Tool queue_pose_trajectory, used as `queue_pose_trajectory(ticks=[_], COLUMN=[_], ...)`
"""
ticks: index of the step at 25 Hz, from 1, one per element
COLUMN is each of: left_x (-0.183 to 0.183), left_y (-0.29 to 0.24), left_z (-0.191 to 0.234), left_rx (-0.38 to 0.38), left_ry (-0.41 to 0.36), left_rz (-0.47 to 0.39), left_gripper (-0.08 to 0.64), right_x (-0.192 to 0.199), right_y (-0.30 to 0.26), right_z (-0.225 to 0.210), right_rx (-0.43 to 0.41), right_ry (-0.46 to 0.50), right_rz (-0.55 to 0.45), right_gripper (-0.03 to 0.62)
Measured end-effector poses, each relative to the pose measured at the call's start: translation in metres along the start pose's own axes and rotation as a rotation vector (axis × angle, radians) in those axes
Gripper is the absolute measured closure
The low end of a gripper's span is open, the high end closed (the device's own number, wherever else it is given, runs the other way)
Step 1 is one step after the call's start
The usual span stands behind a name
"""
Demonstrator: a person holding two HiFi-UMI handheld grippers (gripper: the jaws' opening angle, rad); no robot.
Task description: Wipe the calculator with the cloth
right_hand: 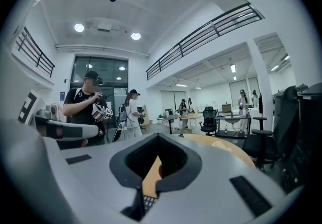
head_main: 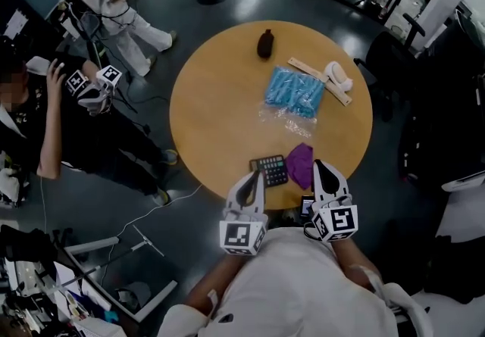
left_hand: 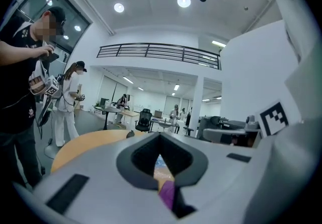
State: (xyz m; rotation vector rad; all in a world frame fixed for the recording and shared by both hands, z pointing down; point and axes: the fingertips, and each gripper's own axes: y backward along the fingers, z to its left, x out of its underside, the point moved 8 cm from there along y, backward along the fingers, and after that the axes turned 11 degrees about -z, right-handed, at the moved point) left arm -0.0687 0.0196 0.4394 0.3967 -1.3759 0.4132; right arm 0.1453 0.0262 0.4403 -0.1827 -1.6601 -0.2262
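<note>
Nearest the camera, the left gripper (head_main: 254, 180) and the right gripper (head_main: 321, 173) are held level over the near edge of the round wooden table (head_main: 204, 123). In each gripper view the jaws are seen pressed together with nothing between them: the left gripper (left_hand: 160, 137) is closed and empty, and so is the right gripper (right_hand: 159, 137).

Just beyond their tips the flat black calculator (head_main: 270, 170) is laid on the tabletop, with the crumpled purple cloth (head_main: 301, 163) just beside it on its right, perhaps touching. The cloth is gripped by neither gripper, so no wiping is judged to be under way. Whether the calculator has already been wiped cannot be read from its surface. If it has not, the cloth has yet to be picked up and drawn over the keys.

Farther across the table a blue plastic-wrapped packet (head_main: 295, 92) and a small dark bottle-like object (head_main: 264, 43) are left untouched.
</note>
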Motion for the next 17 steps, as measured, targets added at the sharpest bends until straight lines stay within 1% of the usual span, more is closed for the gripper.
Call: queue_pose_trajectory(ticks=[7, 17], left_x=[-0.002, -0.003], left_y=[-0.003, -0.005], left_z=[0.0, 0.0], left_rx=[0.031, 0.035], left_ry=[0.011, 0.014], left_rz=[-0.019, -0.019], left_gripper=[0.552, 0.552], right_x=[-0.01, -0.015], right_y=[0.002, 0.002], right_z=[0.006, 0.004], right_rx=[-0.024, -0.019], right_ry=[0.037, 0.06], right_rz=[-0.04, -0.043], right_gripper=[0.575, 0.577])
